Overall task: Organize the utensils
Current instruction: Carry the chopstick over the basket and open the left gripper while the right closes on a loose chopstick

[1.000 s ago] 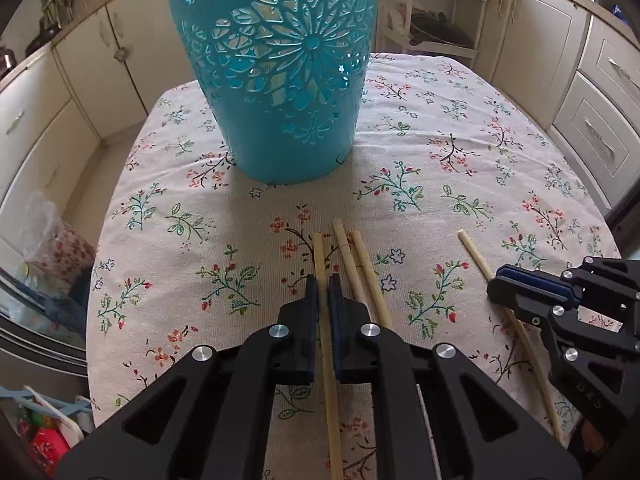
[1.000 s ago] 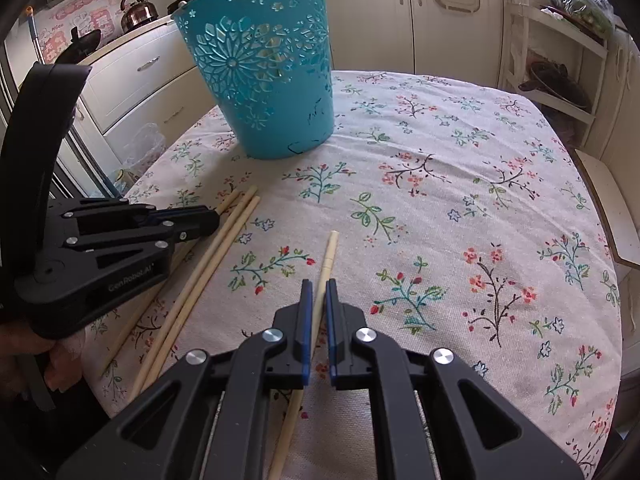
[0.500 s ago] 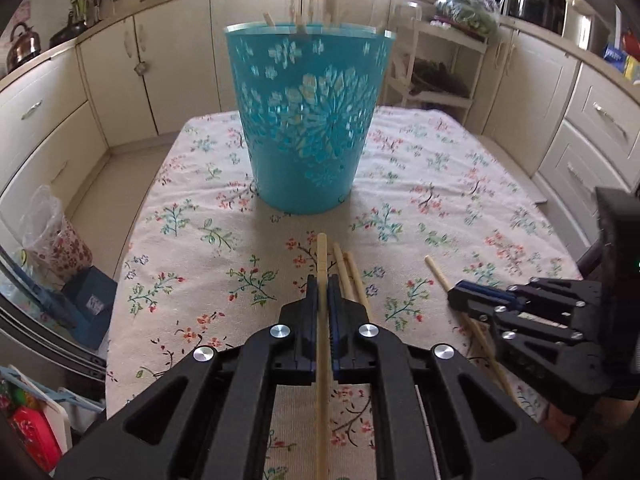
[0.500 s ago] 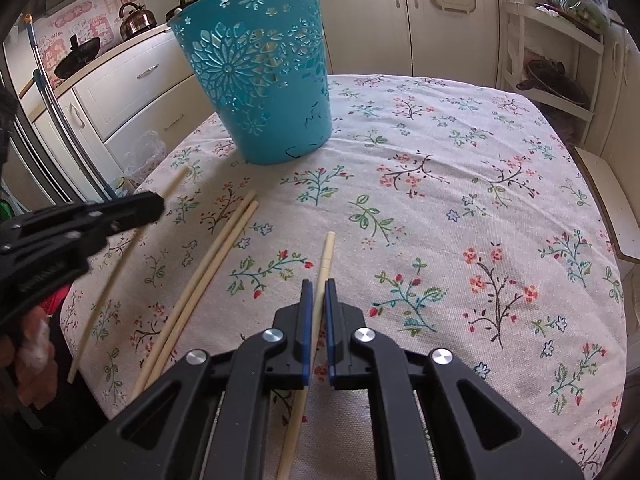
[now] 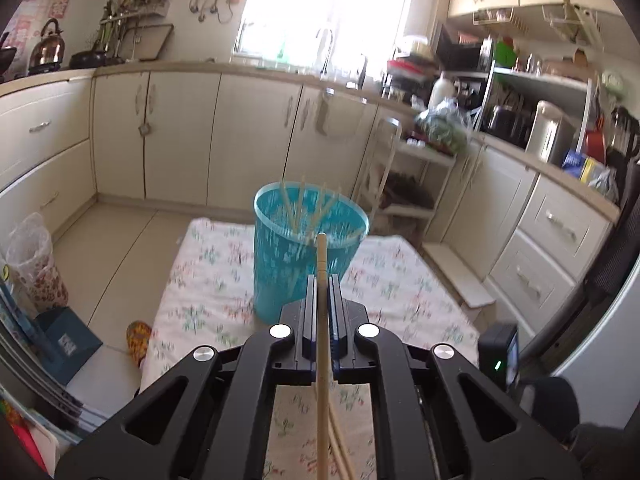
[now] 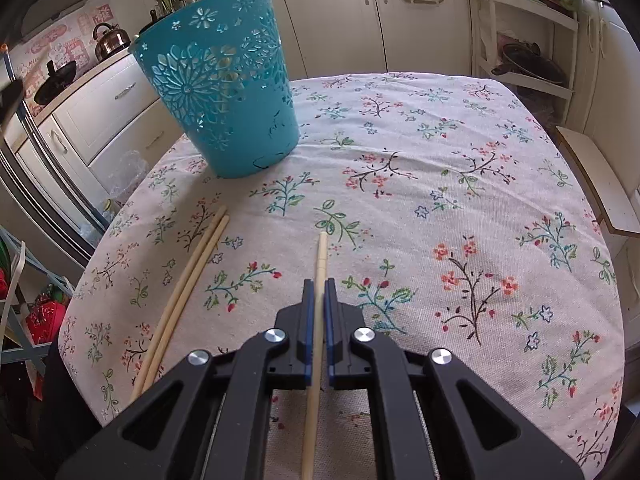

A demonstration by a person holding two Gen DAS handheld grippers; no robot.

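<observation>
My left gripper (image 5: 321, 280) is shut on a wooden chopstick (image 5: 321, 320) and holds it high above the table, pointing at the open top of the teal basket (image 5: 304, 256), which holds several chopsticks. My right gripper (image 6: 319, 284) is shut on another chopstick (image 6: 320, 264) that lies low over the floral tablecloth (image 6: 440, 184). The teal basket (image 6: 224, 100) stands at the far left in the right wrist view. Two more chopsticks (image 6: 188, 280) lie side by side on the cloth, left of my right gripper.
Cream kitchen cabinets (image 5: 180, 136) surround the table. A white shelf rack (image 6: 528, 40) stands at the back right. A small bench (image 6: 596, 184) sits off the table's right edge. Bags and clutter (image 5: 32, 264) lie on the floor to the left.
My left gripper has lifted its chopstick off the cloth and risen well above the table, now level with the basket's rim. My right gripper has stayed put, still shut on its chopstick.
</observation>
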